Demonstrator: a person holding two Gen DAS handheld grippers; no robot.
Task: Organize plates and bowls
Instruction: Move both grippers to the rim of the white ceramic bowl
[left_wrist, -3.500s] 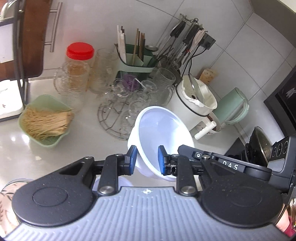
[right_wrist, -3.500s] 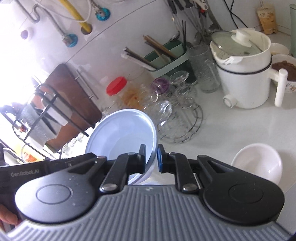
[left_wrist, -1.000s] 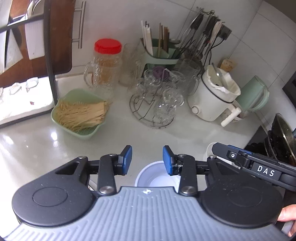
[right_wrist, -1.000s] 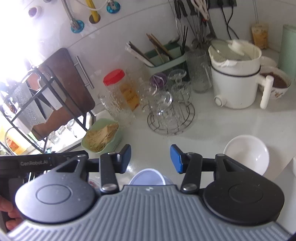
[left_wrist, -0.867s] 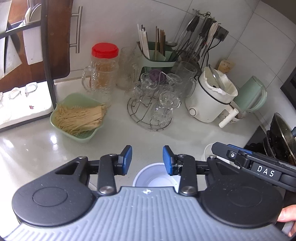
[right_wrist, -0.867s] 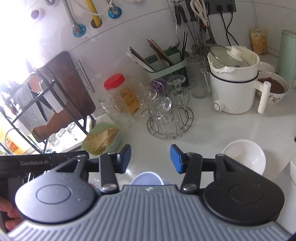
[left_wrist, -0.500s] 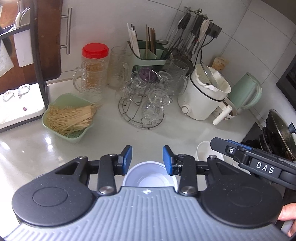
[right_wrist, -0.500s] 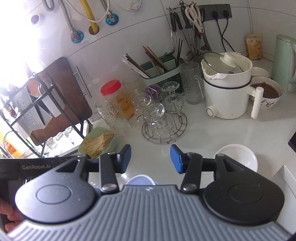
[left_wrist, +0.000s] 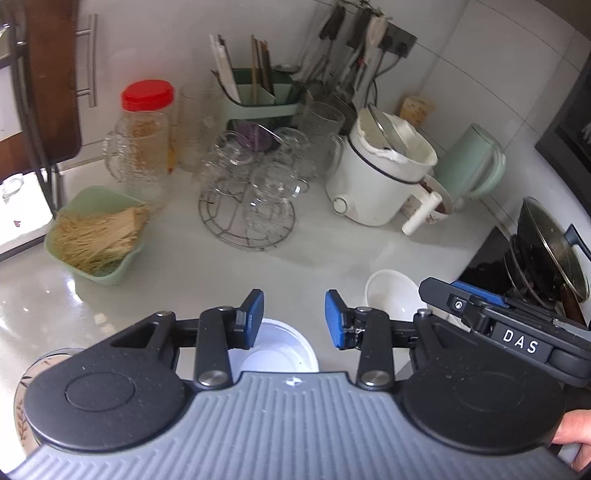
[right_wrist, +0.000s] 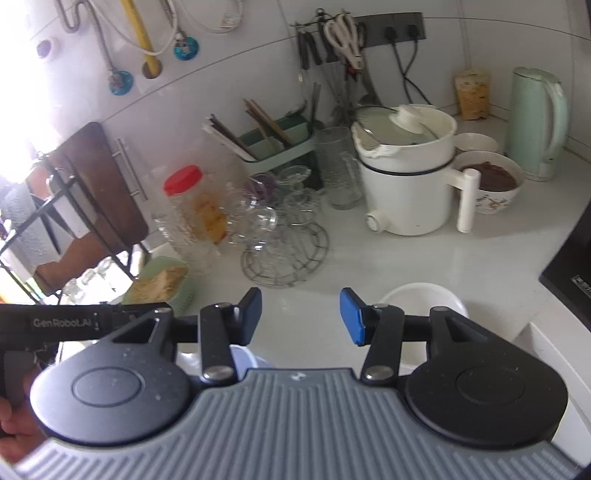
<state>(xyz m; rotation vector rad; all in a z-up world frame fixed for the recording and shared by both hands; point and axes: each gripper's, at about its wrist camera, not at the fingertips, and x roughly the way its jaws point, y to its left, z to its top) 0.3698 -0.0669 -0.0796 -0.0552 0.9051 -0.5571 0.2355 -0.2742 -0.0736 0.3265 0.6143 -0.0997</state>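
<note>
My left gripper (left_wrist: 293, 319) is open and empty above the counter. A pale blue-white bowl (left_wrist: 280, 347) sits upright on the counter just below it, partly hidden by the gripper body; a sliver of it shows in the right wrist view (right_wrist: 242, 360). A small white bowl (left_wrist: 391, 295) sits on the counter to the right, near the right gripper's arm; it also shows in the right wrist view (right_wrist: 421, 297). My right gripper (right_wrist: 301, 317) is open and empty, above the counter between the two bowls. A patterned plate edge (left_wrist: 26, 387) shows at the lower left.
A green dish of noodles (left_wrist: 96, 236), a wire rack of glasses (left_wrist: 251, 199), a red-lidded jar (left_wrist: 144, 136), a white electric pot (left_wrist: 384, 177), a green kettle (left_wrist: 472, 166) and a chopstick holder (left_wrist: 258, 96) crowd the back. A pot with lid (left_wrist: 546, 251) stands on the stove at right.
Both grippers let go of the blue-white bowl, which now rests on the counter, and have drawn back and up. Over the last second both views keep pulling away.
</note>
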